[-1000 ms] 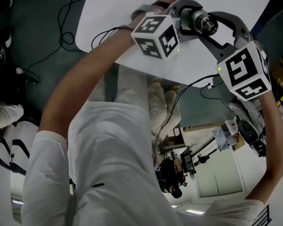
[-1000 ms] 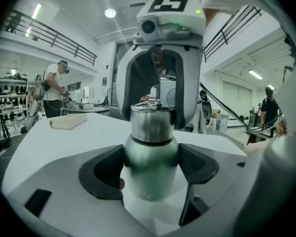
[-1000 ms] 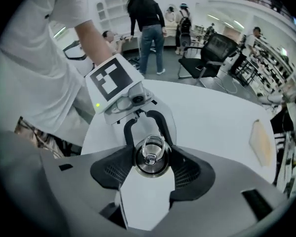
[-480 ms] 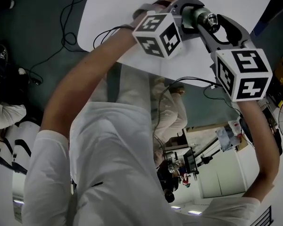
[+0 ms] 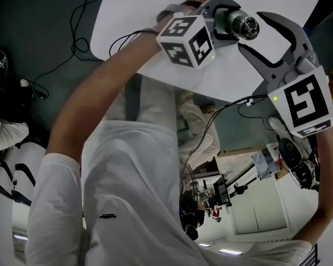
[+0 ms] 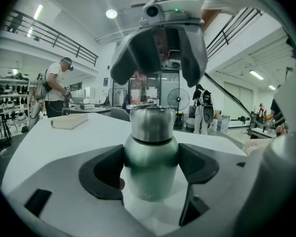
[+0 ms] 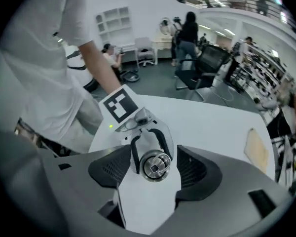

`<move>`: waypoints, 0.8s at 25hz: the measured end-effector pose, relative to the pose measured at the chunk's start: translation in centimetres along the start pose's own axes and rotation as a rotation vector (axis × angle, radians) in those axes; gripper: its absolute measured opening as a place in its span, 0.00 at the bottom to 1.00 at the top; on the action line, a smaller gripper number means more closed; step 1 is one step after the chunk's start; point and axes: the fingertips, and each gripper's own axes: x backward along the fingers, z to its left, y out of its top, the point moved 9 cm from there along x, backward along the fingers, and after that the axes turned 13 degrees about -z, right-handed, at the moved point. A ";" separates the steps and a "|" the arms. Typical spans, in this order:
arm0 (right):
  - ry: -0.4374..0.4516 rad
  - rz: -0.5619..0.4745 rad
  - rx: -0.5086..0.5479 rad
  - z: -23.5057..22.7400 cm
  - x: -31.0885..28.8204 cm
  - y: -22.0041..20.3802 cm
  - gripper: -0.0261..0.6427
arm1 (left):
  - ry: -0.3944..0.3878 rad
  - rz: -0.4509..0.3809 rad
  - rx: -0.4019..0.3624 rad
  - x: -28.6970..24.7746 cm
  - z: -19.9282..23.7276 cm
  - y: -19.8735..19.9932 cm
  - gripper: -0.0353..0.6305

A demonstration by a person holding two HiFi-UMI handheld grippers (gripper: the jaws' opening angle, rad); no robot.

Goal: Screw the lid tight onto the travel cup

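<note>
The left gripper (image 5: 221,22), with its marker cube (image 5: 186,40) towards the person, reaches out over the white table (image 5: 155,15). Its jaws are closed on the travel cup (image 6: 150,174), and both dark pads (image 6: 101,174) press against opposite sides of the cup body.

The travel cup has a rounded, matte green metallic body that narrows at the shoulder. A dark seam separates the body from the lid (image 6: 153,124). The lid is a brushed-steel cylinder, slightly narrower than the body, and carries a small metal ring (image 7: 158,163) on its top face. The lid is seated on the cup. The cup is upright, with the lid uppermost. Whether its base rests on the table cannot be determined.

The left gripper grips the cup at the widest part of the body, below the seam, so the lid is fully exposed above the jaws.

The right gripper (image 5: 254,33) points steeply down from above the lid. Its jaws have just been opening and are spread wide. The lid is in line with the gap between them, centred, with clear space on each side. Neither right pad (image 7: 111,169) touches the lid or the cup.

A flat tan object (image 7: 256,149) lies on the table, well apart from the cup.
</note>
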 end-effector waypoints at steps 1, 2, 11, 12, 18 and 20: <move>0.054 0.017 0.071 0.1 -0.1 0.2 0.43 | -0.001 0.000 0.000 0.0 0.0 0.0 0.57; 0.104 0.039 0.149 0.1 -0.3 0.4 0.43 | -0.002 0.000 -0.001 0.0 0.0 0.0 0.57; 0.365 0.233 0.576 0.0 -3.2 -1.2 0.43 | -0.006 -0.007 0.001 0.1 0.0 -0.1 0.57; 0.372 0.246 0.617 0.0 -3.4 -1.3 0.42 | -0.007 -0.008 0.002 0.1 0.0 -0.1 0.57; 0.327 0.271 0.567 -0.1 -3.8 -1.3 0.40 | 0.002 -0.008 0.001 0.1 0.0 -0.1 0.57; 0.271 0.237 0.427 -0.4 -3.5 -1.6 0.40 | 0.004 -0.007 0.004 0.1 -0.1 -0.1 0.57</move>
